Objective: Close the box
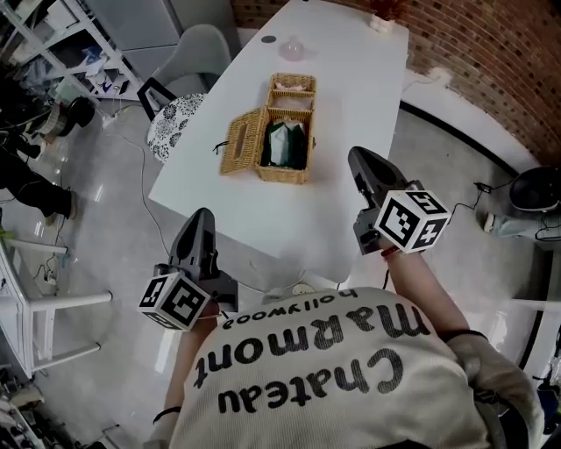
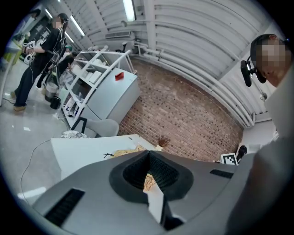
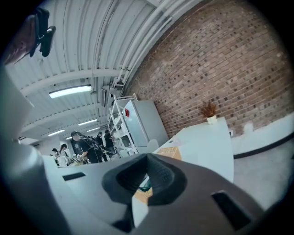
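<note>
- The left tool (image 1: pixel 201 216), jaws pressed together and holding nothing, hangs off the near left edge of the table (image 1: pixel 351 105), pointing towards the far end.
- The right tool (image 1: pixel 360 158), its jaws likewise meeting at the tip with nothing between them, is over the table's near right corner, pointing the same way.
- Ahead of both tools and well apart from them, the wicker box (image 1: pixel 287 149) stands open at mid-table, with green and white contents showing inside.
- Its lid flap (image 1: pixel 242 142) lies folded out to the left; a second wicker piece (image 1: pixel 292 91) sits against the box's far side.
- A small potted plant (image 1: pixel 383 16) stands at the table's far end, and a patterned seat cushion (image 1: pixel 172 123) sits beside the table's left edge.
- A brick wall (image 1: pixel 491 61) runs along the far right.
</note>
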Motion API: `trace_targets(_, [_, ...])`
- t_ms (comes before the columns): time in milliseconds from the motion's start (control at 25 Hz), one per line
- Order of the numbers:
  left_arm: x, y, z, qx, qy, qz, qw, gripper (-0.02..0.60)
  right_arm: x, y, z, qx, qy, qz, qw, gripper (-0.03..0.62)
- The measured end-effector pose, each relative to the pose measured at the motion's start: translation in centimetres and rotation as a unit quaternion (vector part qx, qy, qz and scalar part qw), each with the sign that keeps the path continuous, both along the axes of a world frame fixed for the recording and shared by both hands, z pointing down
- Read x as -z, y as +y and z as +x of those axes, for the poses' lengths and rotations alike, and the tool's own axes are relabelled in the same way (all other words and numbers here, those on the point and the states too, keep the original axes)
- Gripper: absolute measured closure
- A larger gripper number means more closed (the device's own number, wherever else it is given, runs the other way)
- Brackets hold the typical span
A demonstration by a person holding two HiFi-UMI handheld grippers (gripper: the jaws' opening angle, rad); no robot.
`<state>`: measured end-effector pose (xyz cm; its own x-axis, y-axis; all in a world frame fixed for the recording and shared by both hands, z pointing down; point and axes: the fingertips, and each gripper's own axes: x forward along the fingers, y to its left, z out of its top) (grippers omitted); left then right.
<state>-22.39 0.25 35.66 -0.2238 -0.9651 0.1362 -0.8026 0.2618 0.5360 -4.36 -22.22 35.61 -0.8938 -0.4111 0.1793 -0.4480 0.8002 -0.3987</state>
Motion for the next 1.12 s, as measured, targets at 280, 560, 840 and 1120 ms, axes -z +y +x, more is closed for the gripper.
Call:
trace_targets(280, [-1.2,0.3,-0.3,0.006,-0.004,-0.014,0.9999,0.58,-1.5,0.2,-0.8,0.012,-0.005,-0.017,1.0,0.591])
trace_targets(560, [-3.5,-0.3,-2.2,0.0,0.012,-0.053,0.9985,0.58,-2.8,0.2,-1.4,-0.004,0.01,-0.028,1.0,0.591])
trace_targets(840, [-6.7,-2.4,-5.8,-0.015,0.101,-0.061,0.9929,0.58,-2.0,-0.7,-1.6,-0.052,0.017,-0.028,0.998,0.591])
trace_targets(1120, [-10.3,-5.6,-6.8,-0.048,0.27,-0.013,0.9616,0.446,-2.5,-1.0,-0.6,-0.102,0.044,-0.031,0.993,0.591])
